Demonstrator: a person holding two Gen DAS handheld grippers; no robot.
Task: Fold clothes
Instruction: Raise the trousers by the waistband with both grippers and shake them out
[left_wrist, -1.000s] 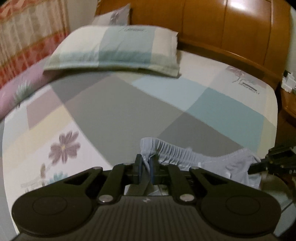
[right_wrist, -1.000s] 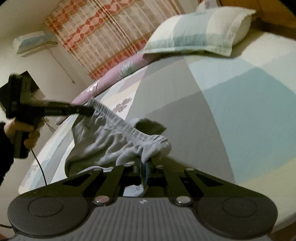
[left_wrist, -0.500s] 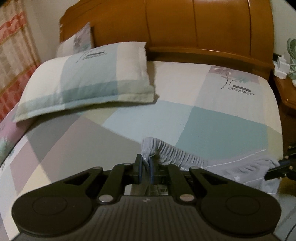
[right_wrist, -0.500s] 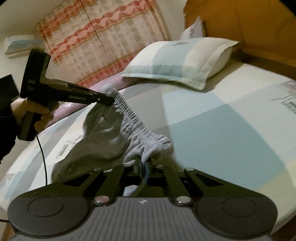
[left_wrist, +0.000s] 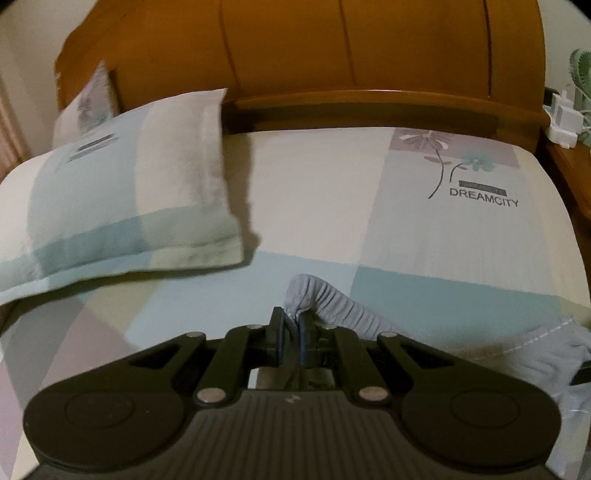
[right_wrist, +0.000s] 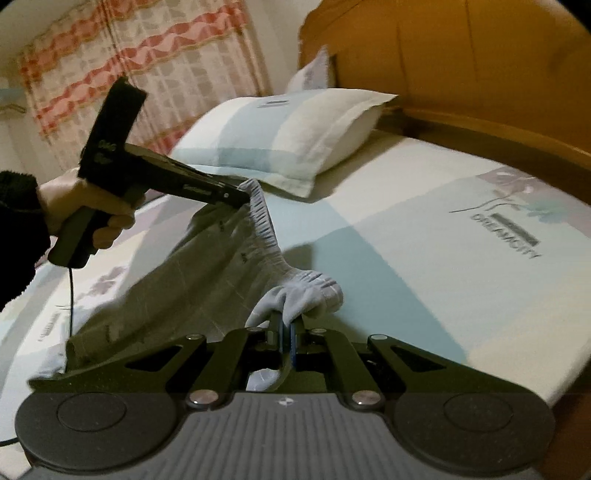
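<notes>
A pair of light grey shorts (right_wrist: 207, 280) with a gathered elastic waistband hangs stretched between both grippers above the bed. My left gripper (left_wrist: 290, 322) is shut on one end of the waistband (left_wrist: 332, 306). In the right wrist view that same left gripper (right_wrist: 242, 195) shows from the side, held by a hand in a dark sleeve, with the shorts draping down from its tip. Nearer the camera, my right gripper (right_wrist: 287, 325) is shut on the other end of the waistband (right_wrist: 310, 288). The lower part of the shorts lies on the sheet at the left.
The bed sheet (left_wrist: 332, 192) has pastel patches and a flower print. A pillow (left_wrist: 110, 206) lies at the head on the left, a second one (left_wrist: 86, 107) behind it. A wooden headboard (left_wrist: 351, 55) stands beyond, a nightstand (left_wrist: 569, 158) at right, curtains (right_wrist: 147, 74) at left.
Both grippers carried the shorts toward the head of the bed. The left one swung far round, so the headboard now faces it. The waistband is pulled straighter between them.
</notes>
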